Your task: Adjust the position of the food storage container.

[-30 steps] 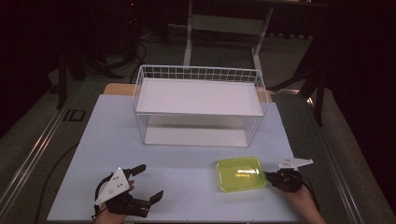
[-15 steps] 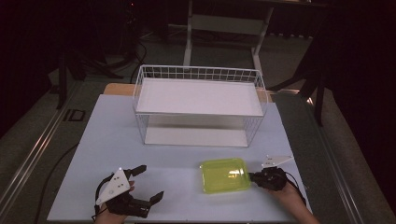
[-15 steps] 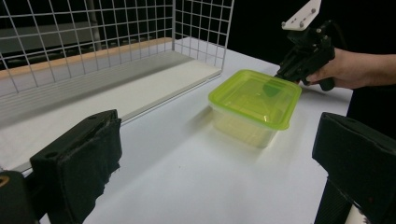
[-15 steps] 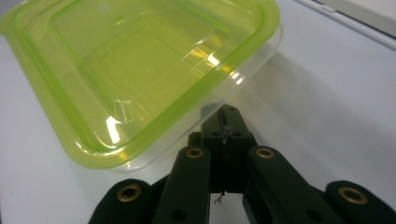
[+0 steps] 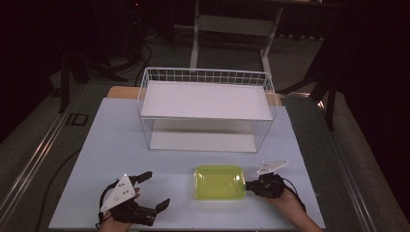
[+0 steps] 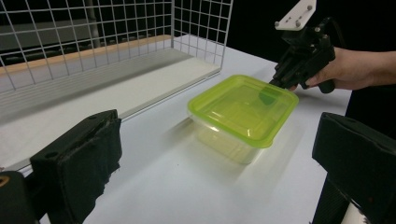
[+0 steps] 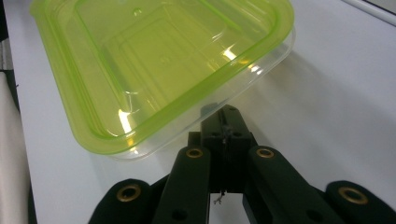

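While the clear plastic box with its translucent lime-green lid (image 5: 219, 181) sits on the white tabletop (image 5: 96, 145) in front of the white wire basket (image 5: 205, 108), my right gripper (image 5: 251, 184) has its jaws together, tips against the box's right edge. I judge I'm nudging it sideways toward my left gripper (image 5: 154, 191), whose jaws stand apart with nothing between them, just left of the box. Next I'd need steady, level pressure so it slides without twisting, then a grip from the waiting tongs.
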`<state>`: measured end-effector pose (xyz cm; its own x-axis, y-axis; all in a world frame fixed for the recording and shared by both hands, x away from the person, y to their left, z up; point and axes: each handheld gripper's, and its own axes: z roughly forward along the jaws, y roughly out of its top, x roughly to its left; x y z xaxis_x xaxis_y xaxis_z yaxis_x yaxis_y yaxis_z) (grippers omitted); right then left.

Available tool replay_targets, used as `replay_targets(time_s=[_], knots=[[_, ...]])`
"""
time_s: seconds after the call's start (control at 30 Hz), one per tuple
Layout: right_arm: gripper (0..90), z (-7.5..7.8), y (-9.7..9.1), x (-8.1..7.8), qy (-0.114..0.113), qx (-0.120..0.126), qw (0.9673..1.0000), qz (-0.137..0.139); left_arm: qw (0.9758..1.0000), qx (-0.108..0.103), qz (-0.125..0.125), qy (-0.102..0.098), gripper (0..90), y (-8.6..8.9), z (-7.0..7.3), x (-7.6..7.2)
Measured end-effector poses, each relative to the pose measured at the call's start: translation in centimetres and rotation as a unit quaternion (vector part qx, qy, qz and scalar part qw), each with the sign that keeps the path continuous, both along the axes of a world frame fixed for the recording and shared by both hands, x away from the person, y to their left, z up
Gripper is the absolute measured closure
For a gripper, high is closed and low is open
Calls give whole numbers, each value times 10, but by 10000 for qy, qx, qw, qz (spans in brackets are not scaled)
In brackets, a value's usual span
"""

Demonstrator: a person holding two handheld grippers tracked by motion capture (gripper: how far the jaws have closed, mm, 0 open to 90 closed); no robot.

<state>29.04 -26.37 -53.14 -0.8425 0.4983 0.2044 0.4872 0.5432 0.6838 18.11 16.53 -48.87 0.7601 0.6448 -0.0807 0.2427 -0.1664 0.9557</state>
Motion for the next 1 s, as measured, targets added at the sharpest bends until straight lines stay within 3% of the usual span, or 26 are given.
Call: replay_targets(time_s=[0.77,1.0], knots=[[883,-6,45,8,-80,-209,9993,312,10000,-6,-16,68,23,-2,-2,0],[843,0,36,8,-250,-313,9989,245,10000,32,-11,6,23,-2,-2,-1]])
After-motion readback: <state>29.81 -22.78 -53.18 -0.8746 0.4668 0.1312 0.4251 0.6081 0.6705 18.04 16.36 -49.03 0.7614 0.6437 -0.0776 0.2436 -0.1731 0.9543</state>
